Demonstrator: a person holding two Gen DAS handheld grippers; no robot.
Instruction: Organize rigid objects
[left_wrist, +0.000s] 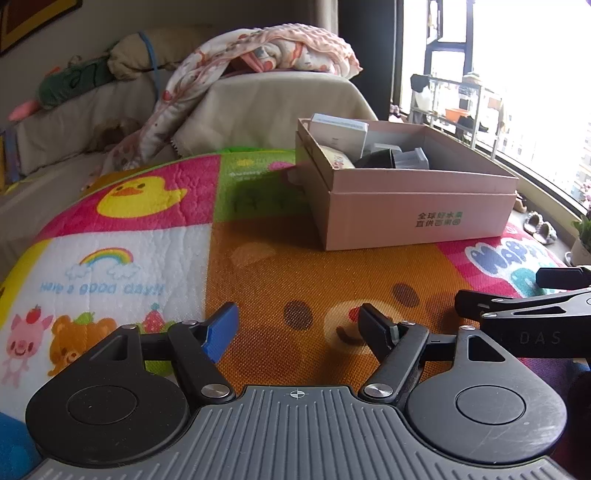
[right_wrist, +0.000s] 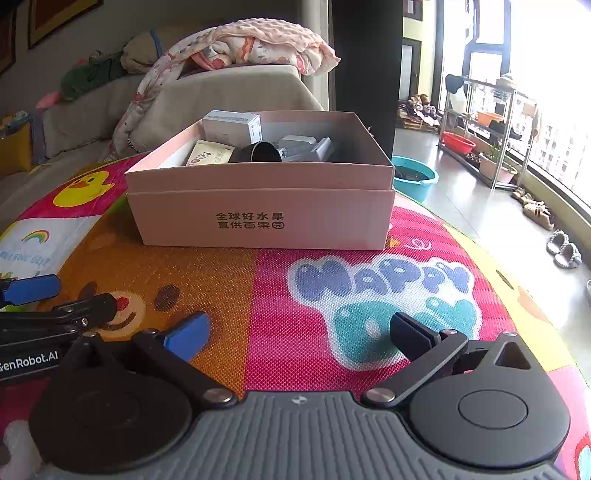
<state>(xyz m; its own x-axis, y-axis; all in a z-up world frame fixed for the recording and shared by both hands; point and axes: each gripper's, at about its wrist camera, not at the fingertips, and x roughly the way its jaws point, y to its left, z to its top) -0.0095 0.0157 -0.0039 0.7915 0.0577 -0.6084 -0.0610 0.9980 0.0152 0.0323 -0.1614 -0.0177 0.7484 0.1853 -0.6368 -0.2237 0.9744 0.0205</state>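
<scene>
The colourful quilted play mat (right_wrist: 332, 258) carries the pink cardboard box (right_wrist: 258, 210) at twelve o'clock, already holding a white carton (right_wrist: 231, 125), black cup (right_wrist: 258, 151) and grey parts. Left gripper (left_wrist: 299, 328) and right gripper (right_wrist: 299, 332) gape wide, empty; nothing loose appears left, so withdrawing without nudging the box seems wise.

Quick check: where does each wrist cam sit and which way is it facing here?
Left wrist: sits on the left tongs, angled down over the play mat toward the pink box, seen corner-on; own open fingers show, and the right tongs enter at the right edge.
Right wrist: sits on the right tongs, facing the pink box front-on, balcony behind; own open fingers show, left tongs at the left edge.
Shared: box, play mat, draped sofa, each other's tongs.
</scene>
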